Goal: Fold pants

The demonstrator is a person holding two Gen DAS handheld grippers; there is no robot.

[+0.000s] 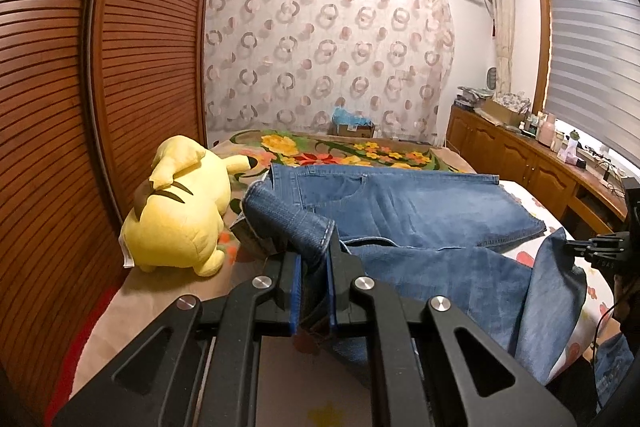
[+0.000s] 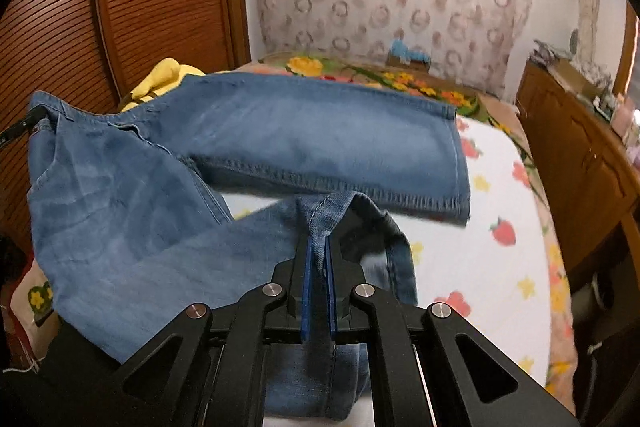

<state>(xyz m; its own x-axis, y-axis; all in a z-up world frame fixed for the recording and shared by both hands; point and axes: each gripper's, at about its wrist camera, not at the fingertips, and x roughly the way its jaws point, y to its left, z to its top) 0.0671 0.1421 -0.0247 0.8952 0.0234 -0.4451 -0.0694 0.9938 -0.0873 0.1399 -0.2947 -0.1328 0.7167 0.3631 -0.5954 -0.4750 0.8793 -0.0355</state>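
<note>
the jeans (image 2: 248,135) lie across the bed (image 2: 500,187), near leg lifted: left gripper (image 1: 314,259) clamped on the waistband, right gripper (image 2: 318,255) on the hem. carry both ends level onto the far leg, edges matched.

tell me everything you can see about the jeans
The jeans are faded blue denim with stitched seams and hems. One leg lies flat across the floral bedsheet; the other is lifted. The left claw is shut on the waistband end, the right claw on the near leg's hem. A yellow plush toy sits beside them.
</note>
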